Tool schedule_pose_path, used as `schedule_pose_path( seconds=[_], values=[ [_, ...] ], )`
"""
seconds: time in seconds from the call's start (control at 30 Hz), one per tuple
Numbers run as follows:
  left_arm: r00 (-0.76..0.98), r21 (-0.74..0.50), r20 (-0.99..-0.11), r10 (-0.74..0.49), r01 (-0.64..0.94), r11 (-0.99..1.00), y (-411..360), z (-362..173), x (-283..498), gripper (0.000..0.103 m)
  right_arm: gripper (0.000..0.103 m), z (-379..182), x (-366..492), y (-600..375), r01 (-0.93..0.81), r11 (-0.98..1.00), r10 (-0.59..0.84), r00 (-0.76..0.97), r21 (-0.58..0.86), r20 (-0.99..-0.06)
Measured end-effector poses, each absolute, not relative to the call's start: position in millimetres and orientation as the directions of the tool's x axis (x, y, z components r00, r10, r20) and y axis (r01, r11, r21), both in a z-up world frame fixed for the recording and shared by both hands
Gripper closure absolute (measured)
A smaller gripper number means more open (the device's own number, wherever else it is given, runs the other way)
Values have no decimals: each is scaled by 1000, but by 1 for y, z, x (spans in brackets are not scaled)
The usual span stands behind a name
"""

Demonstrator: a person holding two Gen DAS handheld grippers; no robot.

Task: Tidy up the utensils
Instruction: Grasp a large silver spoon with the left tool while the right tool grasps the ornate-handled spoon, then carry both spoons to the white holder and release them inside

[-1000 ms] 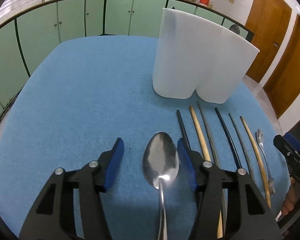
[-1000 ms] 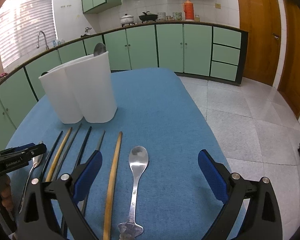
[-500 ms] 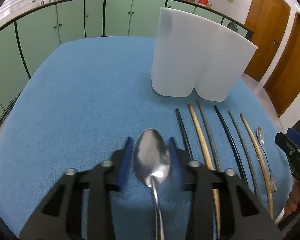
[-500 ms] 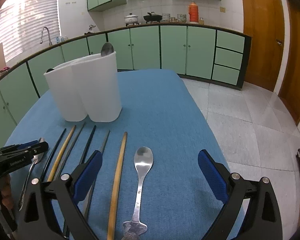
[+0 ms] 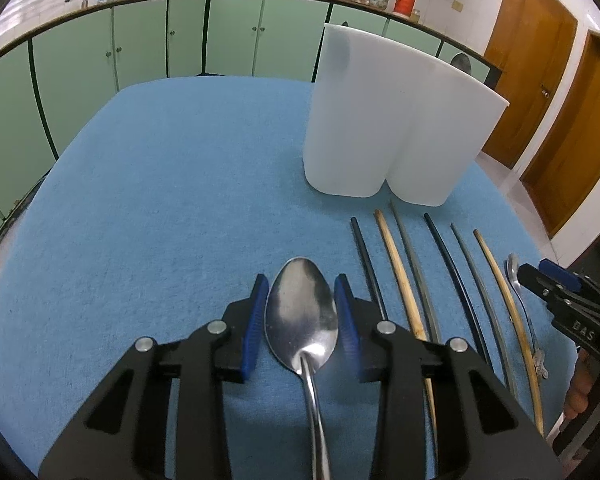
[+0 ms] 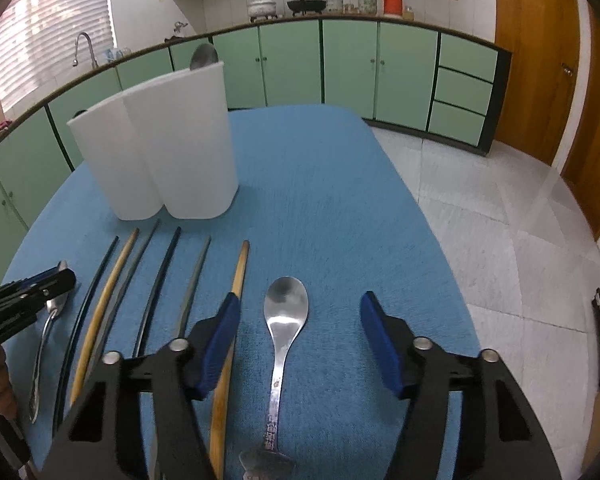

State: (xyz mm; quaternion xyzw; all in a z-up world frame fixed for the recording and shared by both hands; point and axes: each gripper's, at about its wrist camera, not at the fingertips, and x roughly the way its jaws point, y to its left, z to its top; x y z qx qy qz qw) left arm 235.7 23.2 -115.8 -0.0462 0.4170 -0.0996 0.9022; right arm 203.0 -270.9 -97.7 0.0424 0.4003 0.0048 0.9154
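Fingers of the left gripper (image 5: 300, 320), wide apart a second ago, now pinch the large steel spoon (image 5: 302, 316) on the blue counter (image 5: 160, 200). Right gripper (image 6: 300, 340) is closing around the small flat-handled spoon (image 6: 286, 312), not touching.

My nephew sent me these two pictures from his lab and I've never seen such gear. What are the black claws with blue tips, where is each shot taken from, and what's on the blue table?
Each claw is a hand-held gripper with a camera looking along its fingers, so each picture is one gripper's own view. On the blue table stands a white holder, with six chopsticks laid in a row before it. The left gripper has its blue pads against the bowl of a large spoon. The right gripper is closing around a smaller spoon, its pads not yet touching. Another spoon already stands in the holder.
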Motion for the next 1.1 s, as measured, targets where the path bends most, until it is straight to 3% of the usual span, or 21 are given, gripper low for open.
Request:
schedule_pose_path(
  seconds=[0.27,0.3,0.33,0.63,1.1],
  values=[
    [629,-165,-744,-223,151,975,25,-115,239,70,61,-111,211,-263,15,998,41,647,67,-761],
    [630,-164,-744,-225,154,974,25,-115,240,70,72,-110,211,-262,9,998,47,646,69,-762],
    [630,-163,-744,-224,154,975,25,-115,240,70,77,-109,211,-263,7,997,53,645,76,-762],
    [663,-162,-713,-229,162,973,29,-105,230,71,77,-96,193,-272,-22,991,109,698,132,-708],
    [814,-179,-509,-280,218,959,34,-58,186,71,77,-39,155,-265,-101,985,160,833,138,-530]
  ],
)
